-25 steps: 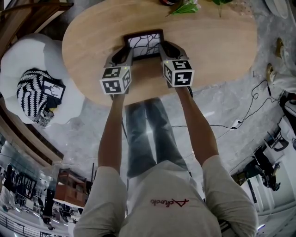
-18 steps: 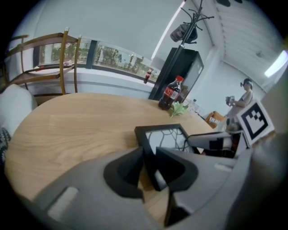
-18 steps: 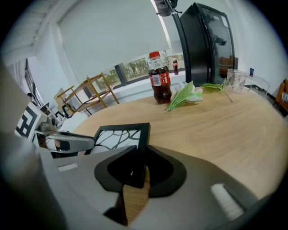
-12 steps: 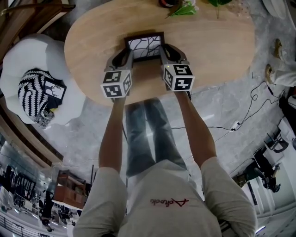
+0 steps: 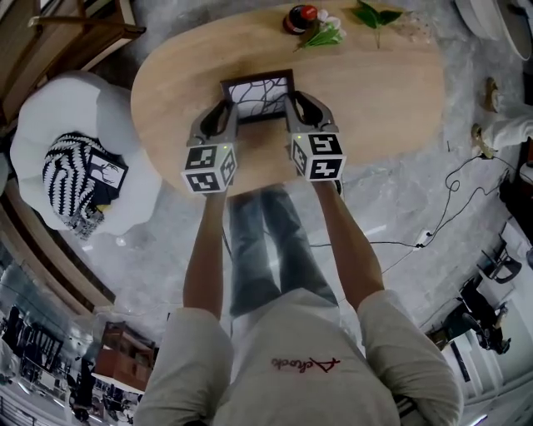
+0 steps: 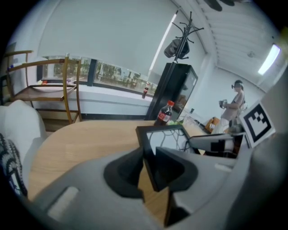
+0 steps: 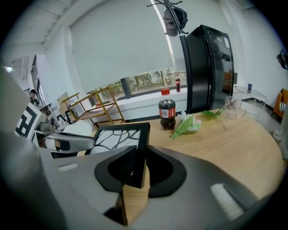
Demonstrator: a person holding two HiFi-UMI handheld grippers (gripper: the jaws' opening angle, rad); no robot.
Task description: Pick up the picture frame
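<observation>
The picture frame [image 5: 260, 96] is black with a white branch-pattern print, and it hangs tilted a little above the oval wooden table [image 5: 383, 91]. My left gripper [image 5: 223, 118] is shut on its left edge and my right gripper [image 5: 297, 110] is shut on its right edge. In the left gripper view the frame's [image 6: 164, 138] dark side bar runs between the left gripper's [image 6: 148, 168] pads. The right gripper view shows the frame's [image 7: 119, 134] other side bar pinched in the right gripper [image 7: 138, 168]. The lower corners are hidden inside the jaws.
A cola bottle [image 5: 298, 18] and a green leafy sprig [image 5: 326, 35] lie at the table's far edge, beyond the frame. A white armchair [image 5: 50, 116] with a striped cushion [image 5: 71, 170] stands to the left. Cables [image 5: 450, 191] trail over the floor on the right.
Both grippers have risen together with the frame between them, and the frame has come up off the table top. The grip on each side looks the same.
</observation>
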